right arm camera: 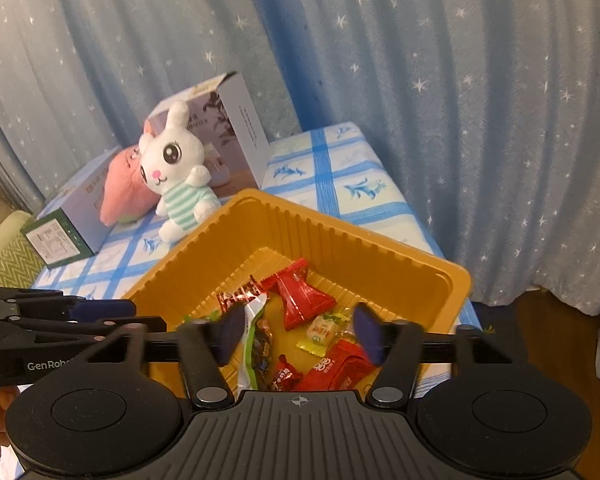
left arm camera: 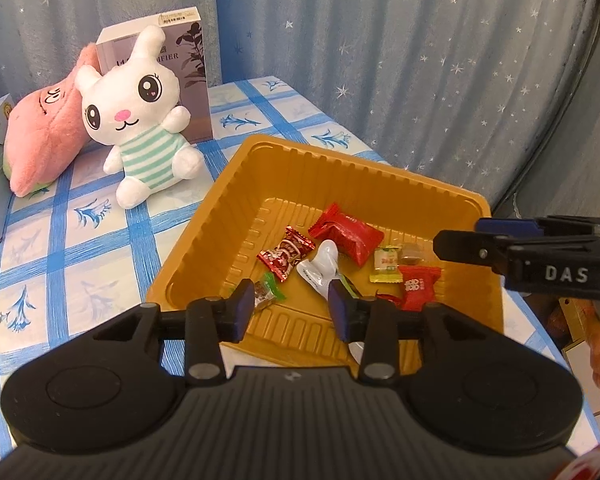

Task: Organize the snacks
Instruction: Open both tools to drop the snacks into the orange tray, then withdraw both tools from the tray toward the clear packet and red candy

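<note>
A gold plastic tray (left arm camera: 340, 160) (right arm camera: 340, 228) sits on the checked cloth and holds several wrapped snacks. Among them are a red packet (left arm camera: 346, 236) (right arm camera: 302, 294), a dark red foil candy (left arm camera: 286, 254), a white packet (left arm camera: 322, 266), a yellow-white candy (left arm camera: 386, 266) (right arm camera: 320, 330) and a red candy with white print (left arm camera: 418, 284) (right arm camera: 340, 368). My left gripper (left arm camera: 294, 306) (right arm camera: 140, 316) hangs open over the tray's near side, a green-wrapped candy (left arm camera: 266, 294) lying by its left finger. My right gripper (right arm camera: 300, 332) (left arm camera: 460, 234) is open above the snacks, with a green-white packet (right arm camera: 254, 344) just beside its left pad.
A white rabbit plush (left arm camera: 140, 120) and a pink plush (left arm camera: 44, 136) lean on a grey box (left arm camera: 196, 80) at the back. A green-sided carton (right arm camera: 64, 236) lies far left. Starred blue curtains hang behind. The table's edge runs close along the tray's right side.
</note>
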Tool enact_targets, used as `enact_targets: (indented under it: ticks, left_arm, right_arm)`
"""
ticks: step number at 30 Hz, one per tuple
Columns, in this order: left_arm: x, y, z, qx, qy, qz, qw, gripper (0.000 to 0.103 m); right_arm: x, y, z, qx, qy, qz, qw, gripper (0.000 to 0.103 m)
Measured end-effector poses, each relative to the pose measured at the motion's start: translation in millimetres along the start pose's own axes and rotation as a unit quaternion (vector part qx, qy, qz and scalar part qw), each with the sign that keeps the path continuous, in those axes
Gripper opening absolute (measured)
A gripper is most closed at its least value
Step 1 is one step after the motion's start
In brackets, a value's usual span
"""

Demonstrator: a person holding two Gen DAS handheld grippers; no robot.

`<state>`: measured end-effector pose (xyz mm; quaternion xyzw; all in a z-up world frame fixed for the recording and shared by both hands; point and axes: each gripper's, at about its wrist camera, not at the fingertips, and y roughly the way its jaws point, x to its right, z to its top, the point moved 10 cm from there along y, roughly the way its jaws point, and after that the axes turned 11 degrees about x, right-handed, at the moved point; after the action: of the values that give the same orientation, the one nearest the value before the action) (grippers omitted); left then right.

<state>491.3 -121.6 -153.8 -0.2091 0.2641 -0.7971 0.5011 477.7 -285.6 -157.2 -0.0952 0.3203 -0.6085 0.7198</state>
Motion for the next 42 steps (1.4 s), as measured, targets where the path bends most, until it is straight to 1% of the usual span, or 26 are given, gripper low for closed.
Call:
enact_targets:
  ticks: [5,8,9,14,16,17,25,30,36,42]
  left_arm:
    - [4.8,-22.1,1.2,0.011,-0.006,0.004,0.9999,0.04]
    - [7.3,-38.8,-0.3,0.014,-0.005,0.011,0.9998,0.051]
    - [8.2,-45.9,-1.2,0.018,-0.005,0.012,0.9998,0.053]
    - [10.8,-77.0,-8.9,0.026,-0.019,0.025,0.9992,0.054]
    - [12.6,-90.3,-14.5,0.026,-0.025,0.03,0.9989,0.057]
    - [14.0,-96.9,-18.2,0.025,-0.027,0.032,0.9988,0.06]
    - [25.9,-149.6,-51.5,0.021,-0.044,0.062,0.9969,0.06]
    - [39.4,-178.0,-75.6,0.018,-0.058,0.074,0.9954,0.06]
    - [50.3,-208.1,-100.9,0.018,-0.08,0.095,0.9921,0.06]
    - [56.0,-236.1,-125.9,0.018,-0.102,0.122,0.987,0.06]
  right_arm:
    - [-1.5,-24.1,0.3,0.003,0.003,0.0,1.0,0.064]
    - [-3.2,-40.4,-0.5,0.002,-0.002,-0.001,1.0,0.067]
    - [-3.5,-46.2,-1.0,0.003,-0.002,-0.003,1.0,0.069]
    - [-7.0,-75.5,-9.3,-0.001,-0.007,-0.001,1.0,0.073]
    - [-8.8,-86.7,-14.8,-0.006,-0.009,0.0,1.0,0.074]
    - [-10.1,-91.9,-17.2,-0.009,-0.011,0.003,1.0,0.074]
    - [-25.9,-137.3,-44.8,-0.034,-0.03,0.033,0.998,0.075]
    - [-35.8,-163.4,-62.9,-0.046,-0.046,0.058,0.996,0.075]
    - [-44.1,-186.5,-82.1,-0.061,-0.068,0.085,0.992,0.075]
    - [-52.8,-203.5,-101.8,-0.077,-0.089,0.115,0.986,0.075]
